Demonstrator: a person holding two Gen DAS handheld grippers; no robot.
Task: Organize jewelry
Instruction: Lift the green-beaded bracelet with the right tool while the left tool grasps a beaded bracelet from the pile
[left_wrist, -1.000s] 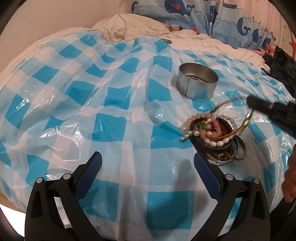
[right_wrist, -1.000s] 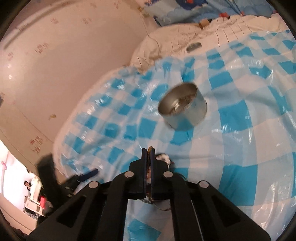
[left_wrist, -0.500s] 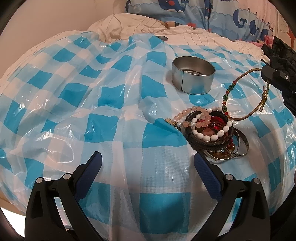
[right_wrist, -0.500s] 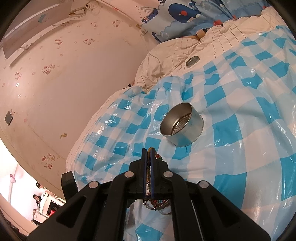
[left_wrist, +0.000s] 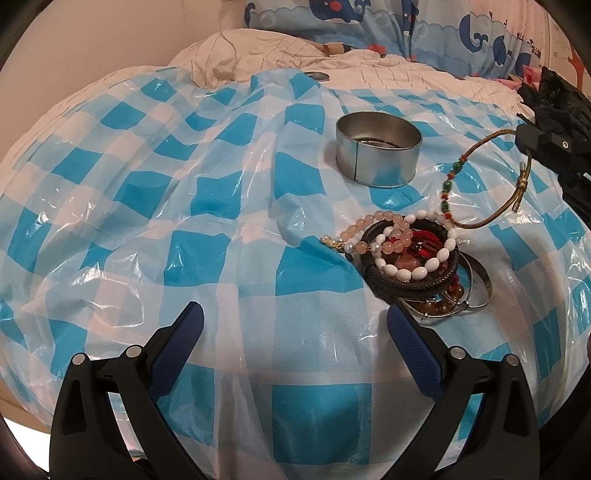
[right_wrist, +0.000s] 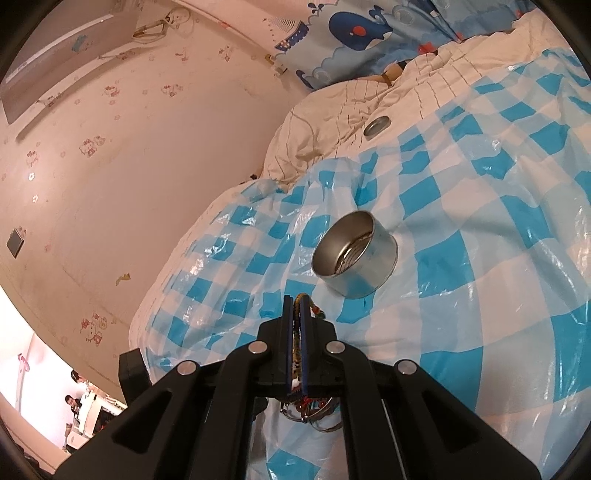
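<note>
A heap of bracelets lies on the blue checked plastic sheet: white beads, pink beads, a black woven ring, metal bangles. Behind it stands a round metal tin with something thin at its bottom. My right gripper is shut on a woven cord bracelet with green and red beads, which hangs in a loop over the heap's right side. The tin sits just beyond the right fingertips. My left gripper is open and holds nothing, low in front of the heap.
The sheet covers a bed with a cream quilt and a whale-print cover at the back. A small metal lid rests on the quilt. A black crumpled thing lies at the right edge. A wall is at the left.
My right gripper has lifted the cord bracelet up and away from the heap, toward the tin's side. The loop now hangs free. The left gripper has stayed put and open.
</note>
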